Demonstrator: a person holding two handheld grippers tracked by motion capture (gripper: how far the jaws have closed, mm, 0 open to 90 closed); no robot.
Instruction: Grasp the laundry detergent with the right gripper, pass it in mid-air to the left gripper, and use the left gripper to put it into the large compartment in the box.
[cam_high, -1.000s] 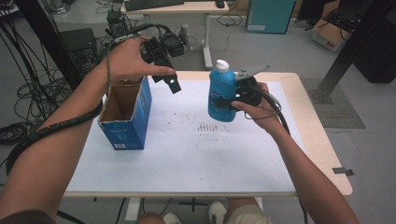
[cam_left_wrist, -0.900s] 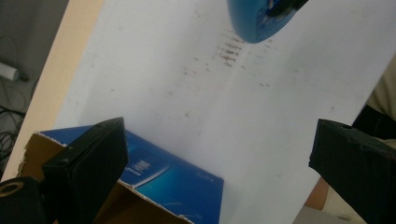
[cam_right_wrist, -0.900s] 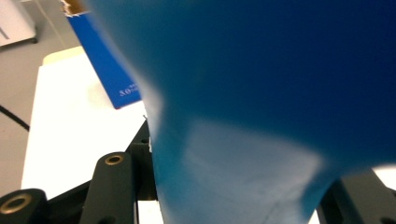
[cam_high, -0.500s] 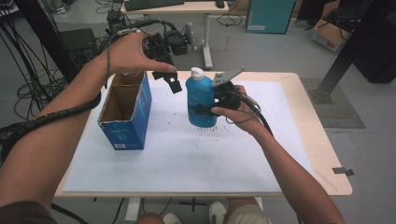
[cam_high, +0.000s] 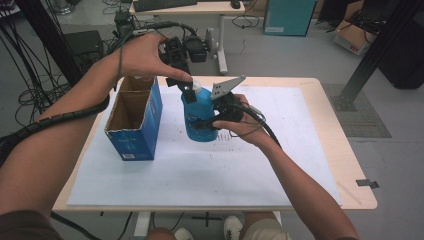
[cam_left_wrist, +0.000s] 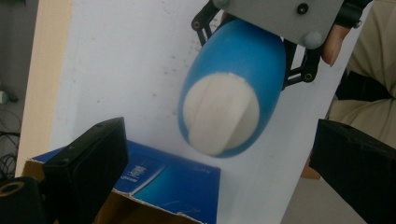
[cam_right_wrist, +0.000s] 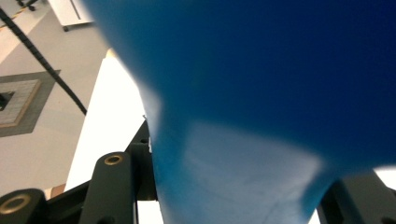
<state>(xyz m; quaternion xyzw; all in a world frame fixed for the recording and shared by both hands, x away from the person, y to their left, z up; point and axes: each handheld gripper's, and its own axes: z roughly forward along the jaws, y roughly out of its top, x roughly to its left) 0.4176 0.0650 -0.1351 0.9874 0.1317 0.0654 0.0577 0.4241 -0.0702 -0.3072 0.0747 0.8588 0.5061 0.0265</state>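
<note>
On the white sheet covering the desk (cam_high: 320, 100), your right tongs (cam_high: 202, 122) clamp the blue bottle (cam_high: 199, 112) upright, beside the open blue carton (cam_high: 131, 120). Your left tongs (cam_high: 186, 86) stand spread open right above its white cap (cam_left_wrist: 219, 114), not touching. The print on the carton's side is too blurred to read.
</note>
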